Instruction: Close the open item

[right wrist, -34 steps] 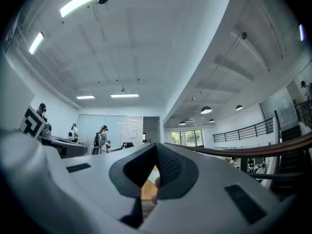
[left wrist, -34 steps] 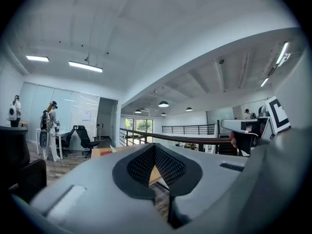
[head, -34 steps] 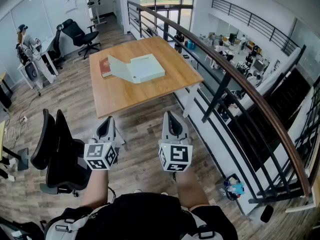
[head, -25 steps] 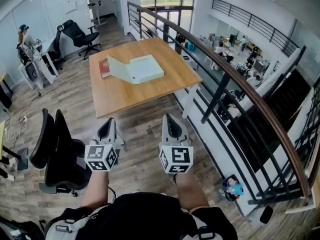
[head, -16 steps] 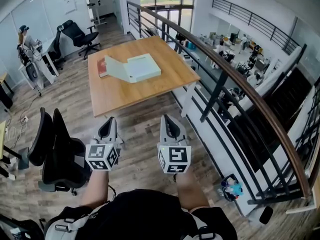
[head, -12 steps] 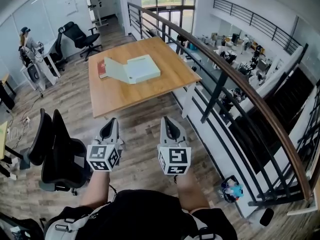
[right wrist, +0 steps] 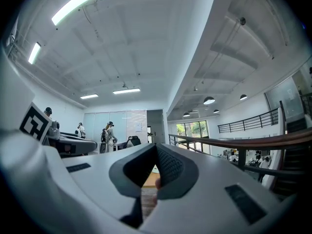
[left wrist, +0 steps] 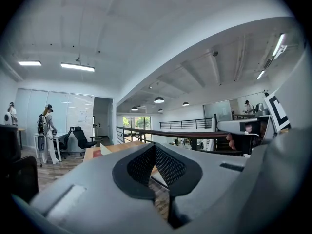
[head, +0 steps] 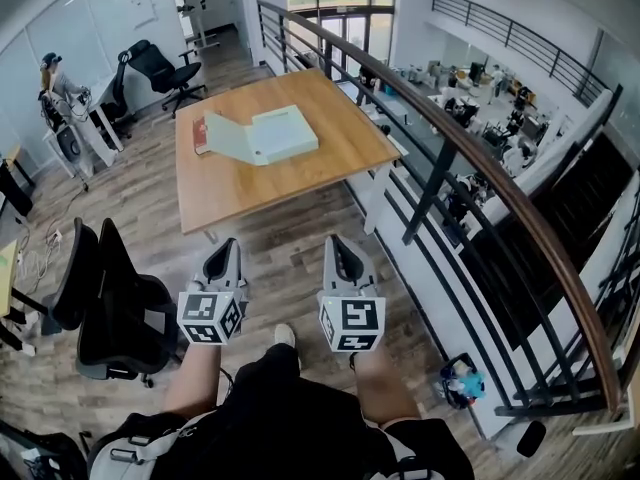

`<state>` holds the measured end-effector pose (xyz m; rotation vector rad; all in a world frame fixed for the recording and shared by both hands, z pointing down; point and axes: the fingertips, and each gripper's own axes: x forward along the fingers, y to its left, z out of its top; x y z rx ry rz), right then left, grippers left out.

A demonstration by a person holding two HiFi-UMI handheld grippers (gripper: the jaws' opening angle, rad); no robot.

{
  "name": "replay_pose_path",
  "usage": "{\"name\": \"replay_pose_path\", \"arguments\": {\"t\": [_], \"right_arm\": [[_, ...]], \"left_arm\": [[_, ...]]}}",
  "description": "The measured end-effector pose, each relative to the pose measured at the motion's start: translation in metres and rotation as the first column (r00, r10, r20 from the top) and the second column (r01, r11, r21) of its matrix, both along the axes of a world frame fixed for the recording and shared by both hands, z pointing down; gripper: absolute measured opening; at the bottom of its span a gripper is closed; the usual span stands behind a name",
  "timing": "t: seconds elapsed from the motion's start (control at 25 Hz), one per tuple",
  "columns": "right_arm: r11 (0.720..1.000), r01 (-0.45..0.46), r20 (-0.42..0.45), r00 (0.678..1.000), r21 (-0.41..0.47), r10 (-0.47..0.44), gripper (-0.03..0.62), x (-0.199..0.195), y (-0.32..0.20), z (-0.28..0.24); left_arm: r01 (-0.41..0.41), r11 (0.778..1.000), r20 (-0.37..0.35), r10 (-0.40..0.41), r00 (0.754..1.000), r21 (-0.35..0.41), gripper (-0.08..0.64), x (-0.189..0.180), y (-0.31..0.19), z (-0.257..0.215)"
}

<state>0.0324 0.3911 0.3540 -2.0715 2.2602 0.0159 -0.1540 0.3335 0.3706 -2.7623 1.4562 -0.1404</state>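
Two grippers hang side by side over the wood floor (head: 290, 258), and neither holds anything. The left gripper (head: 228, 250) has its jaws pressed together, as its own view shows, the dark pads meeting in a point with nothing between them. The right gripper (head: 340, 244) is the same: jaws together, empty. Each carries its marker cube at the rear, towards the person's forearms.

Well ahead of both sets of tips, and far from either, stands a wooden table (head: 290, 183). On it lies the open box (head: 283, 133), pale green, with its lid (head: 228, 140) swung out flat-to-raised on the side nearer the left gripper's line. Just beyond that lid, touching or nearly touching it, rests a red book (head: 200, 134); the contact cannot be made out.

Outboard of the left gripper stands a black office chair (head: 110, 303). Outboard of the right gripper runs a dark railing (head: 470, 173) with a wooden top rail. Between the two grippers, just behind their cubes, a shoe (head: 285, 336) shows on the floor.
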Motion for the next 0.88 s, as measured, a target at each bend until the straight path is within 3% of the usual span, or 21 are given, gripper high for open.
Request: {"name": "replay_pose_path", "arguments": {"t": [0.28,0.88], "right_arm": [[1.0,-0.002,-0.028,1.0,-0.004,0.001,0.003,0.007,-0.044,0.005],[0.999,-0.023,-0.074,0.997,-0.042,0.02,0.003,0.006,-0.222,-0.003]], "left_arm": [[-0.003,1.0,-0.035,0.003,0.999,-0.023,-0.002,0.009,-0.048,0.016],[-0.042,0.997,-0.062,0.039,0.997,-0.057,-0.002,0.017,-0.224,0.027]]}}
